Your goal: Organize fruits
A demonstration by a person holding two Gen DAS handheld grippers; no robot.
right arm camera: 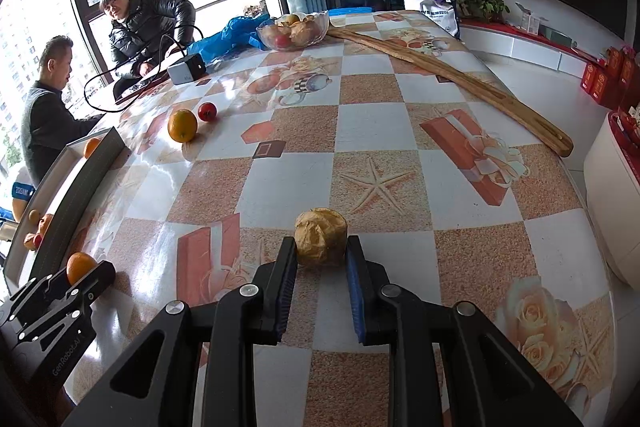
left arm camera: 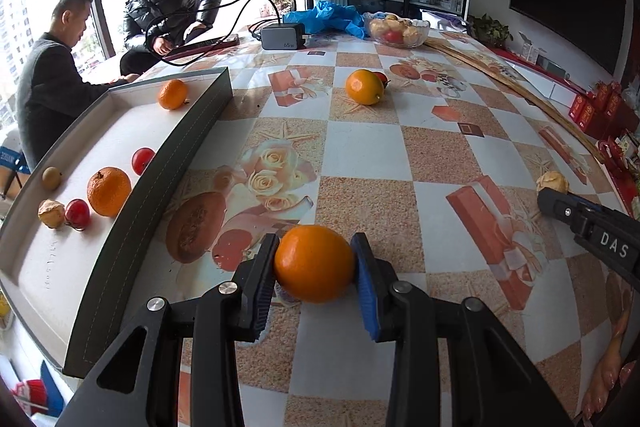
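Near: left gripper [left arm camera: 315, 259] pinching an orange [left arm camera: 314, 263] just above the tablecloth, beside the tray [left arm camera: 160, 163]. Right gripper [right arm camera: 321, 251] pinching a tan wrinkled fruit [right arm camera: 321, 237], near-right. Tray holds approx six fruits already, so abt half done. Farther out: another orange [left arm camera: 364, 87] w/ a small red fruit [right arm camera: 207, 111] still loose. Far end: glass bowl [left arm camera: 398, 29], still holding fruit.

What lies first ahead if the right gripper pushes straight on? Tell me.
The right gripper is shut on a tan crinkled fruit. Beyond it lies only bare tablecloth; the glass bowl sits far off and leftward. Depth is uncertain.
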